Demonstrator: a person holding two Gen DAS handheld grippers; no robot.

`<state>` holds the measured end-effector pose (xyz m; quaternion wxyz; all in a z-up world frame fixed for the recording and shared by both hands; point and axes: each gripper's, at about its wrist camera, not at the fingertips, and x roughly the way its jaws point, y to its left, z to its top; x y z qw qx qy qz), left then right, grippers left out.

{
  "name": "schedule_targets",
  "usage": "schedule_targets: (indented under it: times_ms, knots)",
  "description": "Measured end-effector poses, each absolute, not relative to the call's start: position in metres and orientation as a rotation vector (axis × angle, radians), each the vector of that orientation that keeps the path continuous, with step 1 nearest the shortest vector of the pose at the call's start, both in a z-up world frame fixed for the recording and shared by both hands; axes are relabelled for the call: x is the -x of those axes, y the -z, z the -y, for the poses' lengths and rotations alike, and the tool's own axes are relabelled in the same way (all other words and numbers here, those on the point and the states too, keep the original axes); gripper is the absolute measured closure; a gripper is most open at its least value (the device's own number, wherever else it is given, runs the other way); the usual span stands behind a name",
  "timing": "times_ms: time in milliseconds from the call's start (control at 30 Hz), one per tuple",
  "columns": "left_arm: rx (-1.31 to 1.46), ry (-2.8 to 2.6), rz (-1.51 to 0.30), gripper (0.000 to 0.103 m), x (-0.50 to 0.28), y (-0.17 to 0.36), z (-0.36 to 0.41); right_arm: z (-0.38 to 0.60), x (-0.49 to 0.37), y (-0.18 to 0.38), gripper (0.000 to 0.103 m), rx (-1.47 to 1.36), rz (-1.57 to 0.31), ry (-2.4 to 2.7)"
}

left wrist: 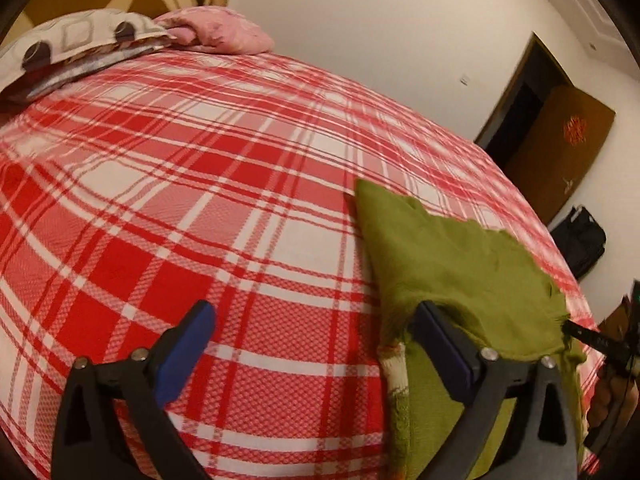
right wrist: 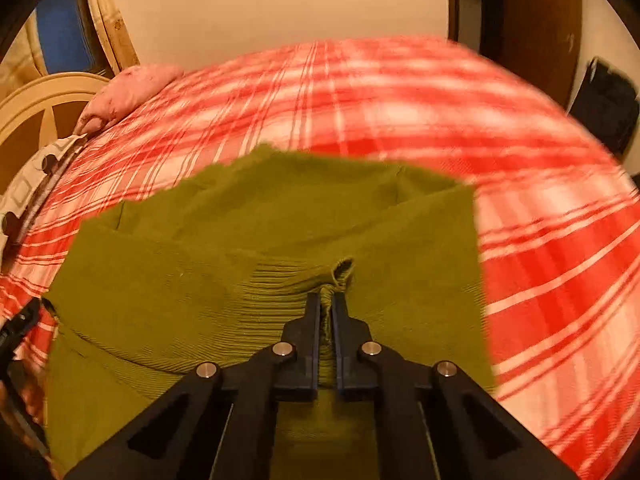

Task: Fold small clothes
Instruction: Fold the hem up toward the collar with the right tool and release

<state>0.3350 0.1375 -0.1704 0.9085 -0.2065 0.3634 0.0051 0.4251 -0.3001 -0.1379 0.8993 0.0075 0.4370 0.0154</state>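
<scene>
Left wrist view, left hand-held gripper [left wrist: 316, 340]: jaws spread as wide as they go, nothing between the pads; only the red plaid bedspread [left wrist: 168, 200] shows in the gap.
Left wrist view, garment: the green garment [left wrist: 452, 256] lies on the bed to the right of the open jaws, its left edge running from near to far; the right finger [left wrist: 440, 344] sits on or just over that edge, and whether it touches I cannot tell.
Left wrist view, far end: a pink cloth [left wrist: 216, 32] and a patterned pillow [left wrist: 80, 40] lie well apart from the work, at the far left of the bed.
Left wrist view, pose: the tool tilts downward over the bed, aimed left of the garment.
Right wrist view, right hand-held gripper [right wrist: 327, 304]: jaws closed tight, pinching a ridge of the green garment's ribbed knit, which puckers at the tips.
Right wrist view, garment: it spreads flat from the pinch toward the far side, long axis left to right, ragged far edge on the plaid.
Right wrist view, pose: angled steeply down, centred on the near edge.
Judgement: the right hand has the cloth already; the left, nearer the left edge, likely needs to shift right onto it before a fold can be carried.
</scene>
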Motion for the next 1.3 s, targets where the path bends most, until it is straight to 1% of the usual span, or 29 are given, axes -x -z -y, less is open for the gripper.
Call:
schedule_targets:
  times_ms: [100, 200, 267, 300, 333, 367, 400, 467, 567, 667, 767, 833, 900, 1100, 1200, 1300]
  knots:
    - [0.416, -0.019, -0.755, 0.0, -0.337, 0.171, -0.136, 0.306, -0.419, 0.13, 0.102, 0.058, -0.865, 0.045]
    - [0.378, -0.036, -0.783, 0.0, -0.342, 0.173, -0.13, 0.31, -0.428, 0.147, 0.101, 0.083, -0.952, 0.026]
    - [0.339, -0.051, -0.8, 0.0, -0.344, 0.173, -0.124, 0.31, -0.431, 0.155, 0.097, 0.131, -0.969, 0.053]
    - [0.328, -0.051, -0.798, 0.0, -0.343, 0.173, -0.122, 0.31, -0.429, 0.153, 0.086, 0.149, -0.947, 0.068]
    - [0.323, -0.048, -0.795, 0.0, -0.343, 0.172, -0.122, 0.309, -0.426, 0.151, 0.059, 0.16, -0.93, 0.089]
    - [0.321, -0.049, -0.8, 0.0, -0.343, 0.172, -0.122, 0.309, -0.423, 0.148, 0.043, 0.158, -0.918, 0.095]
    - [0.32, -0.052, -0.805, 0.0, -0.344, 0.172, -0.122, 0.309, -0.419, 0.144, 0.031, 0.147, -0.902, 0.089]
    - [0.302, -0.071, -0.805, 0.0, -0.345, 0.171, -0.121, 0.303, -0.41, 0.132, 0.031, 0.113, -0.847, 0.042]
    - [0.215, -0.122, -0.841, 0.0, -0.351, 0.173, -0.108, 0.279, -0.407, 0.126, 0.031, 0.13, -0.814, -0.027]
    - [0.164, -0.161, -0.88, 0.0, -0.355, 0.178, -0.103, 0.248, -0.414, 0.133, 0.031, 0.139, -0.848, -0.122]
    - [0.15, -0.166, -0.883, 0.0, -0.353, 0.179, -0.102, 0.229, -0.419, 0.154, 0.031, 0.198, -0.907, -0.12]
    - [0.154, -0.166, -0.884, 0.0, -0.353, 0.179, -0.103, 0.231, -0.421, 0.171, 0.031, 0.182, -0.946, -0.098]
    - [0.156, -0.167, -0.882, 0.0, -0.352, 0.179, -0.104, 0.231, -0.413, 0.174, 0.031, 0.187, -0.91, -0.103]
    - [0.151, -0.17, -0.886, 0.0, -0.353, 0.179, -0.102, 0.234, -0.407, 0.17, 0.031, 0.216, -0.958, -0.124]
    - [0.144, -0.185, -0.888, 0.0, -0.352, 0.174, -0.103, 0.232, -0.402, 0.167, 0.031, 0.241, -0.948, -0.112]
    - [0.141, -0.223, -0.817, 0.0, -0.344, 0.154, -0.105, 0.226, -0.393, 0.157, 0.031, 0.27, -0.894, -0.096]
